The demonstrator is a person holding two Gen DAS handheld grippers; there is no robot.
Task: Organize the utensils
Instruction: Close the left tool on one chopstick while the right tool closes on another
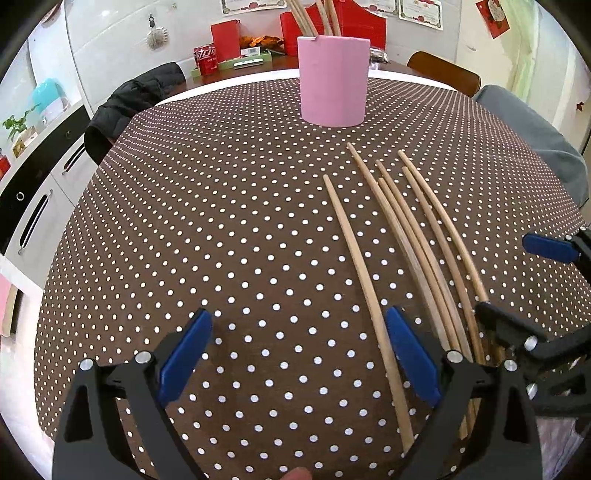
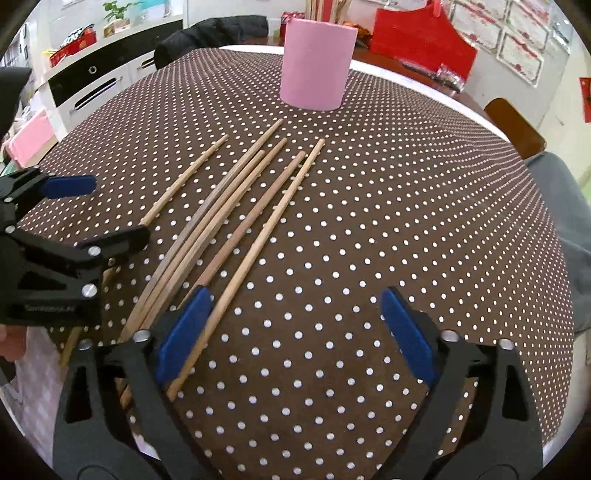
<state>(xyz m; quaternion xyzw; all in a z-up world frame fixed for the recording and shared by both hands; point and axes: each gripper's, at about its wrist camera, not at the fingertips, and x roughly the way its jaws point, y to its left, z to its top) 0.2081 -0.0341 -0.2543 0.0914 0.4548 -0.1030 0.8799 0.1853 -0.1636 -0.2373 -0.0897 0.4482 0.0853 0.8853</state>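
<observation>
Both grippers hung tilted down over the brown polka-dot tablecloth (image 1: 221, 221), and neither had anything in its grasp.

The left gripper (image 1: 299, 354) stood with its blue pads wide apart. One lone chopstick (image 1: 354, 258) ran up between them, close to the right-hand pad and seemingly clear of it, its far tip aimed toward twelve o'clock. The pads pressed on nothing.

At about three o'clock from that lone stick lay the rest of the loose chopsticks (image 1: 417, 236), five of them side by side in a loose fan on the cloth, tips toward the cup. The near ends disappeared behind the gripper bodies.

The right gripper (image 2: 295, 332) was spread wide too, with bare cloth between its pads. The outermost chopstick (image 2: 258, 243) of the fan lay just inside the left-hand pad, and whether it touched that pad could not be told.

The pink cup (image 1: 334, 81) stood upright at twelve o'clock, well apart from the loose sticks, with several chopsticks (image 1: 314, 18) already poking out of its top.

In the right wrist view the left gripper showed at nine o'clock, over the near ends of the sticks. A fingertip (image 1: 297, 474) peeked in at six o'clock in the left view.
</observation>
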